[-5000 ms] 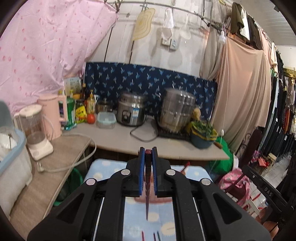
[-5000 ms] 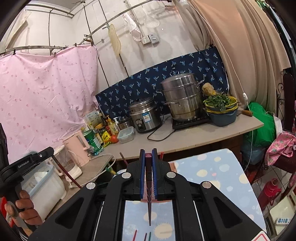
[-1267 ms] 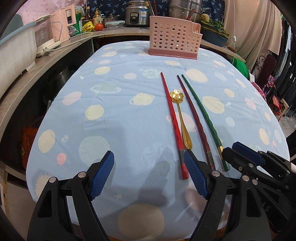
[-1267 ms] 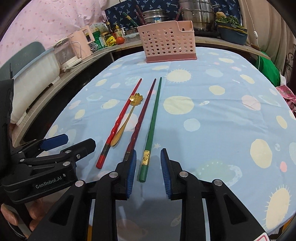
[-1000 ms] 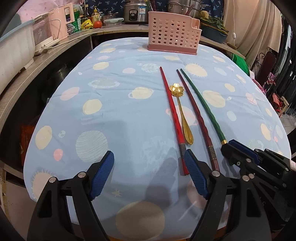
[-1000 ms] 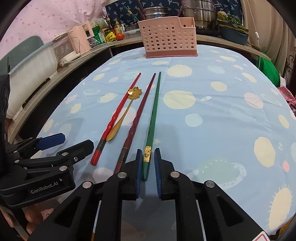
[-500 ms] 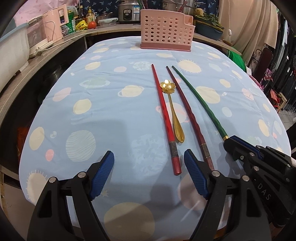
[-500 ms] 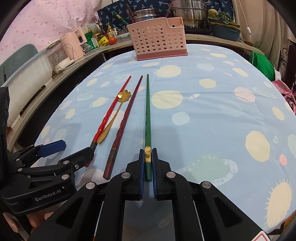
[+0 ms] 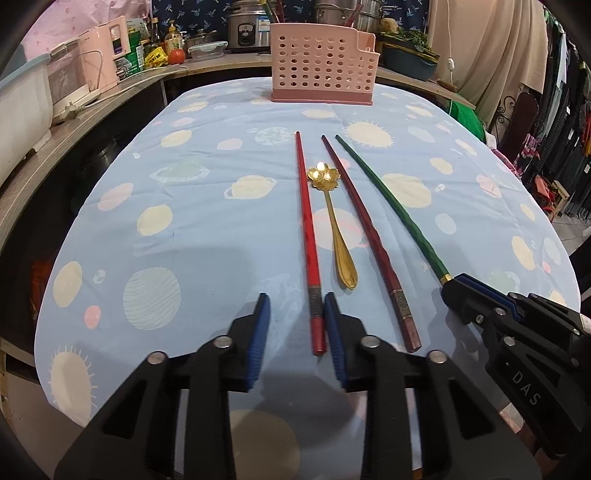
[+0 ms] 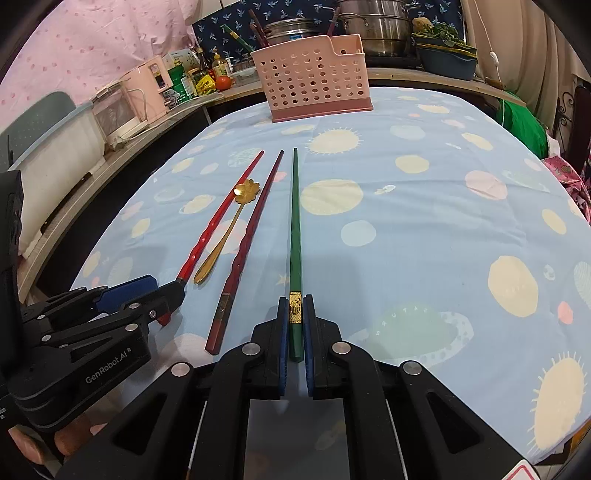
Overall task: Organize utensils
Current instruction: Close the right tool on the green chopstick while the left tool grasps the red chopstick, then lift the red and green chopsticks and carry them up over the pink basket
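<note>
On the blue planet-print tablecloth (image 9: 184, 221) lie a red chopstick (image 9: 308, 221), a gold flower-headed spoon (image 9: 338, 236), a dark red chopstick (image 9: 369, 229) and a green chopstick (image 9: 391, 199), side by side. My left gripper (image 9: 295, 299) straddles the red chopstick's near end. Its jaws are closing: the right pad is against the stick, the left pad stands apart. My right gripper (image 10: 295, 299) is shut on the green chopstick (image 10: 295, 221) at its gold band. A pink perforated utensil basket (image 9: 321, 66) stands at the table's far edge.
A counter behind and to the left carries a pink kettle (image 10: 151, 85), a blender, bottles, a tomato, a rice cooker (image 9: 247, 26) and steel pots. Clothes hang at the right. The two grippers sit close together at the table's near edge.
Both grippers came down from facing the counter to the table. The right gripper's jaws shut on the green chopstick. The left gripper's wide jaws have narrowed around the red chopstick's end.
</note>
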The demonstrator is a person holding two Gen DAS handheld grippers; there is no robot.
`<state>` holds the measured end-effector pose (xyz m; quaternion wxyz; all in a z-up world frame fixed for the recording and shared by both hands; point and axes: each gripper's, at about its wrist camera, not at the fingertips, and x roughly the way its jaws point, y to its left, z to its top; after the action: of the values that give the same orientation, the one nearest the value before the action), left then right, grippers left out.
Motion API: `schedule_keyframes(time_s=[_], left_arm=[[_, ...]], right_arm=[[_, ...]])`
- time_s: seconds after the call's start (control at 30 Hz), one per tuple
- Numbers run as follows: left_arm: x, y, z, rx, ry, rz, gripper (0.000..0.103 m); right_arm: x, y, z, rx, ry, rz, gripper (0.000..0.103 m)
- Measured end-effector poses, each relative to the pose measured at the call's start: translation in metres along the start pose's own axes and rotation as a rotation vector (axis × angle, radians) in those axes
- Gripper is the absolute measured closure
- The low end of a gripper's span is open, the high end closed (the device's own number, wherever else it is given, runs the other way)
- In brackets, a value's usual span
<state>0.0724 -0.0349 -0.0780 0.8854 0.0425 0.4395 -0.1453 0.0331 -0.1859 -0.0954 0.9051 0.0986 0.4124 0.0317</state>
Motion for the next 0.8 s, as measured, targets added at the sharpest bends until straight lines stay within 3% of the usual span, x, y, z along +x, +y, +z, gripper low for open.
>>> schedule_keyframes(time_s=[0.1, 0.47, 0.8], left_arm=[[0.000, 0.002, 0.001, -0.010, 0.005, -0.015, 0.096], [-0.005, 0.007, 0.001, -0.029, 0.008, -0.028, 0.096], [-0.040, 0.015, 0.022, -0.063, -0.073, -0.041, 0.096]], right_arm=[[0.000, 0.000, 0.000, 0.001, 0.000, 0.001, 0.096], [-0.010, -0.004, 0.000, 0.023, -0.011, 0.000, 0.096], [-0.043, -0.010, 0.021, 0.056, -0.093, 0.023, 0.096]])
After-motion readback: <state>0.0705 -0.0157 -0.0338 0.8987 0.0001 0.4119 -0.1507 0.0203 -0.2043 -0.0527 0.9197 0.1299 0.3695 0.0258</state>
